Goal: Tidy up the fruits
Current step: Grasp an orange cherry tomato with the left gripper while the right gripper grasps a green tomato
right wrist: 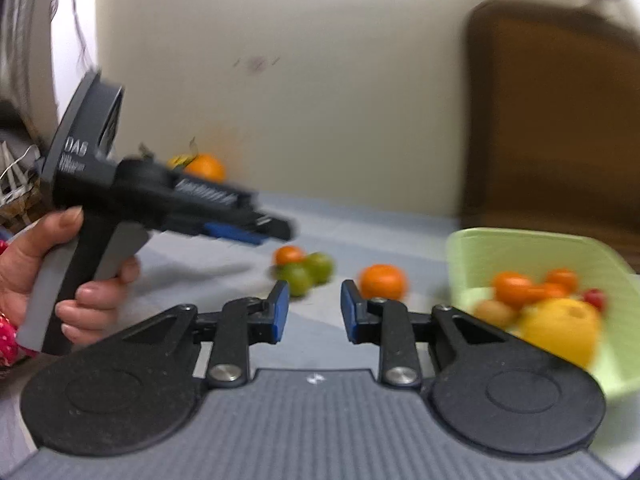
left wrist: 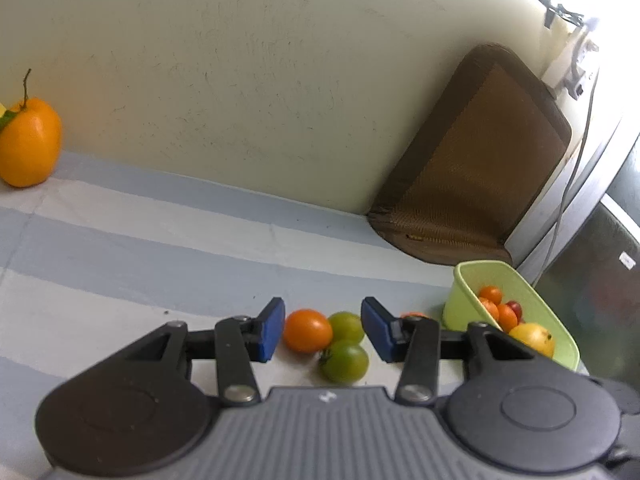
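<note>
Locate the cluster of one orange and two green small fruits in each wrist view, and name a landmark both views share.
Left wrist view: the fruit cluster lies bottom centre, framed between the blue pads of the left hand-held gripper.
Right wrist view: the cluster sits centre, beyond the right hand-held gripper.
Shared landmark: the green basket, right of the cluster.

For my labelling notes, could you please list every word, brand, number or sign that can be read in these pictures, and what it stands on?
"DAS": white letters on the side of the left gripper, seen in the right wrist view; the last letter is uncertain.
Smaller white print under it: too blurred to read.
Small white mark on the right gripper body: a logo, not readable.
White tag on the dark panel: too small to read.
</note>
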The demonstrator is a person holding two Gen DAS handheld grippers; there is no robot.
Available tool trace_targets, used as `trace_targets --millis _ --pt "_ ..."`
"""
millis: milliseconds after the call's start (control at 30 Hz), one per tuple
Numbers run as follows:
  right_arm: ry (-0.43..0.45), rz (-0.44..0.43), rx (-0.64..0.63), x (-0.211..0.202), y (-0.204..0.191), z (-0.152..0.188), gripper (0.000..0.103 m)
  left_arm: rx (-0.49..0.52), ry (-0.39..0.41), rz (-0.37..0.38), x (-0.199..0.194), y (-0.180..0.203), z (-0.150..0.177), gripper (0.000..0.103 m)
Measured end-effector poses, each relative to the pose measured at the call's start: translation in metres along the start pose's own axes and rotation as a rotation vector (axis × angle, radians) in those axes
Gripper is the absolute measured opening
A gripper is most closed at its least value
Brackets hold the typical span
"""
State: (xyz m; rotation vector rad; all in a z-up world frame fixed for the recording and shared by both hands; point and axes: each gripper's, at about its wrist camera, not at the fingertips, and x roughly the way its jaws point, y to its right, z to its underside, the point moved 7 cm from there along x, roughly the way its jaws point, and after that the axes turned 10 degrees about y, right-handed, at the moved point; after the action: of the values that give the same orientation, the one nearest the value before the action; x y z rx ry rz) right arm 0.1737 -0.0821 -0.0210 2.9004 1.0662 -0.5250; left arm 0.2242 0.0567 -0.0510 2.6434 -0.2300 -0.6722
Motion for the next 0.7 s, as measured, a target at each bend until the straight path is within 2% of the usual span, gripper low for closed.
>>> trace_targets --millis 33,233,267,300,333,400,467,500,600,700 --pt "-0.016 -0.007 0.006 0.012 -0.002 0.0 0.054 -0.005 0.003 0.001 0.0 -0.001 0.0 0.045" --pt "-0.113 0.005 0.056 0.058 -0.002 0.009 0.053 -0.039 0.01 0.003 -0.001 -0.008 0.0 0.045" --pt "-0.121 0.004 0.062 0.06 -0.003 0.012 0.051 -0.043 0.01 0.003 -0.001 -0.009 0.0 0.045" --pt "-0.133 0.006 0.061 0.063 -0.003 0.015 0.035 -0.044 0.01 0.005 -0.001 -0.009 0.001 0.045" --pt "-0.131 0.012 0.057 0.061 -0.003 0.017 0.03 -0.041 0.008 0.006 -0.001 -0.009 0.001 0.045" --pt "-0.121 0.006 0.063 0.052 -0.004 0.019 0.029 -0.022 0.005 0.0 0.0 -0.005 0.005 0.045" --pt "-0.104 0.0 0.05 0.039 -0.007 0.019 0.029 0.02 0.007 -0.014 0.002 0.0 0.008 0.055" --pt "-0.093 0.005 0.035 0.03 -0.009 0.02 0.029 0.048 0.009 -0.028 0.003 0.004 0.01 0.056" --pt "-0.071 0.014 -0.001 0.012 -0.013 0.024 0.029 0.126 0.001 -0.045 0.007 0.013 0.017 0.056" --pt "-0.066 0.032 -0.002 -0.006 -0.012 0.032 0.029 0.197 -0.015 -0.079 0.013 0.018 0.026 0.047"
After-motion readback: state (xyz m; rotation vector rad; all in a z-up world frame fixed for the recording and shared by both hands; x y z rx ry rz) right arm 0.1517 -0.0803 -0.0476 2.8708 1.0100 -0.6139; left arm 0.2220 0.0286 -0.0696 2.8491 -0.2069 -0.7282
